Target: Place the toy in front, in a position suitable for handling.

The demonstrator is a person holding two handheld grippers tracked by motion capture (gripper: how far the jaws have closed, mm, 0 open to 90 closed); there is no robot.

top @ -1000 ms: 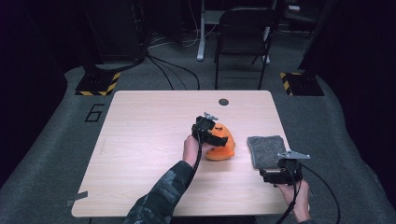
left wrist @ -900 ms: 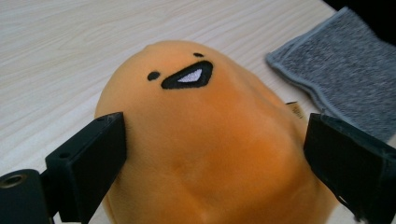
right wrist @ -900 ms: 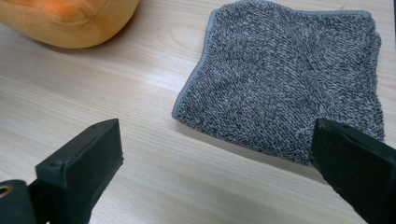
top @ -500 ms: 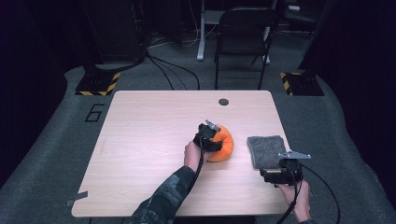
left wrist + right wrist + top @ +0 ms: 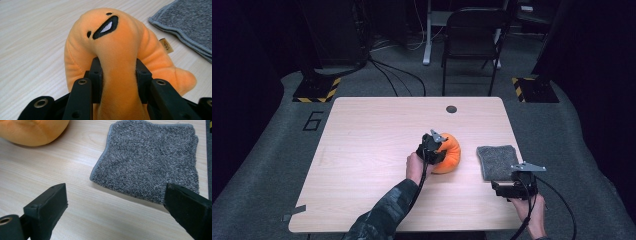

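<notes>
An orange plush toy [image 5: 451, 152] with a stitched black-and-white mouth lies near the middle of the wooden table [image 5: 362, 150]. My left gripper [image 5: 435, 150] has just been closing and now pinches a fold of the plush toy [image 5: 117, 57] between its jaws; the black pads [image 5: 96, 75] dent the soft fabric on both sides. A folded grey towel [image 5: 498, 161] lies flat to the toy's right. My right gripper [image 5: 507, 190] rests near the table's front right edge, open, jaws wide with nothing between them, just short of the grey towel [image 5: 152, 157].
A small dark round disc [image 5: 451, 109] sits near the table's far edge. A black folding chair [image 5: 472, 40] stands behind the table, with cables on the floor. The plush toy's edge [image 5: 32, 130] shows at the top left of the right gripper view.
The left gripper has come down from above the plush toy onto it and its jaws have closed on the toy. The right gripper has stayed put.
</notes>
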